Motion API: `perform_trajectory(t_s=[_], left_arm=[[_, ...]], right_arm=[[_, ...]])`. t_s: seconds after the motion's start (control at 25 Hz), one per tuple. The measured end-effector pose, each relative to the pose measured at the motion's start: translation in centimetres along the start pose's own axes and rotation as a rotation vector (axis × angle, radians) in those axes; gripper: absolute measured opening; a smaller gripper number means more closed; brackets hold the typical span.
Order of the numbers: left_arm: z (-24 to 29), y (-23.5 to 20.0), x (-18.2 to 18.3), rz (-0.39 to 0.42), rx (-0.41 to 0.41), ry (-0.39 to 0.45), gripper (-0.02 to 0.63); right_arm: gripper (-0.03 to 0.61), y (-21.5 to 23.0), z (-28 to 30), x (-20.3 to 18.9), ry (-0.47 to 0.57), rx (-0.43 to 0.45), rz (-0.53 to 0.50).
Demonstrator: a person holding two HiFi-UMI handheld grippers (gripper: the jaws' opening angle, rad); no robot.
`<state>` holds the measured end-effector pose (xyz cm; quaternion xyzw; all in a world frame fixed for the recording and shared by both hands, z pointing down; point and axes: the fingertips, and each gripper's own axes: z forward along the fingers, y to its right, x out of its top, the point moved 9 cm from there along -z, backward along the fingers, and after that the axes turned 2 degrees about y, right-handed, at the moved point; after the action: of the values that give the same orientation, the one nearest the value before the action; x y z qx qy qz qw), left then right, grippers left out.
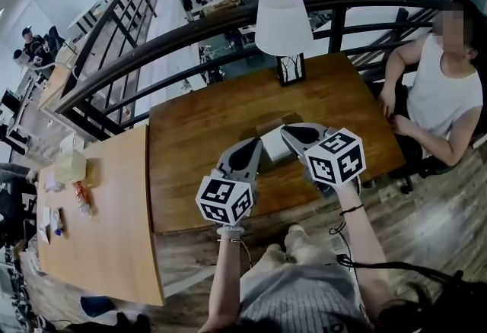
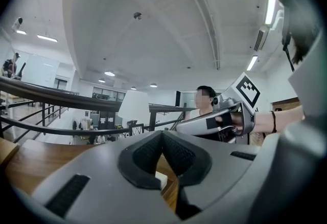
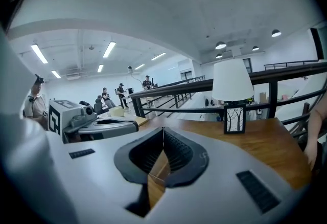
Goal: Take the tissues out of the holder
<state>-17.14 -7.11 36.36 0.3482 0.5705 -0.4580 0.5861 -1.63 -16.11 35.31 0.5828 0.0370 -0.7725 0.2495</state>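
The tissue holder (image 1: 274, 146), a small wooden box with white tissue showing, sits mid-table on the dark wooden table (image 1: 190, 141). My left gripper (image 1: 256, 144) hovers at its left side and my right gripper (image 1: 287, 132) at its right side, both close above it. Each gripper is shut with nothing between its pads. In the left gripper view the shut left gripper (image 2: 162, 134) shows a white corner of the tissue holder (image 2: 161, 181) below the jaws. In the right gripper view the shut right gripper (image 3: 163, 132) shows a wooden edge of the holder (image 3: 157, 174) beneath.
A white-shaded lamp (image 1: 283, 22) stands at the table's back edge. A person (image 1: 449, 88) sits at the right end with hands near the table. A paler table (image 1: 114, 217) with small items adjoins on the left. A black railing (image 1: 190, 27) runs behind.
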Motion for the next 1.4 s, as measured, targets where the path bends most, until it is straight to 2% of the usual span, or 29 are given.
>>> perform_trajectory(t_s=[0.24,0.6,0.68,0.72,0.76,0.84,1.4], left_arm=[[1.8,-1.0,-0.4,-0.018,0.017,-0.019,0.008],[3.4,-2.5,-1.3,-0.047,-0.016,-0.090,0.008],[3.7,-2.7,-1.7,-0.055,-0.026,-0.104,0.008],[3.8,-2.7,-1.9,-0.059,-0.033,-0.112,0.008],[3.9,-2.8,-2.1,-0.064,-0.039,-0.120,0.008],[4.1,-2.9,-2.5,-0.072,-0.051,-0.131,0.008],[5.8,-5.4,-4.0,-0.110,-0.111,-0.199,0.008]], right_arm=[[0.012,1.5,1.8,0.7,-0.063,0.082,-0.049],[0.014,4.0,4.0,-0.4,-0.195,0.064,-0.080],[0.014,4.5,4.4,-1.1,-0.235,0.060,-0.070],[0.030,4.8,4.6,-1.5,-0.257,0.061,-0.059],[0.075,5.0,4.8,-2.0,-0.280,0.063,-0.044],[0.107,5.5,5.2,-2.8,-0.324,0.058,-0.014],[0.117,8.8,9.8,-5.9,-0.593,-0.030,0.076]])
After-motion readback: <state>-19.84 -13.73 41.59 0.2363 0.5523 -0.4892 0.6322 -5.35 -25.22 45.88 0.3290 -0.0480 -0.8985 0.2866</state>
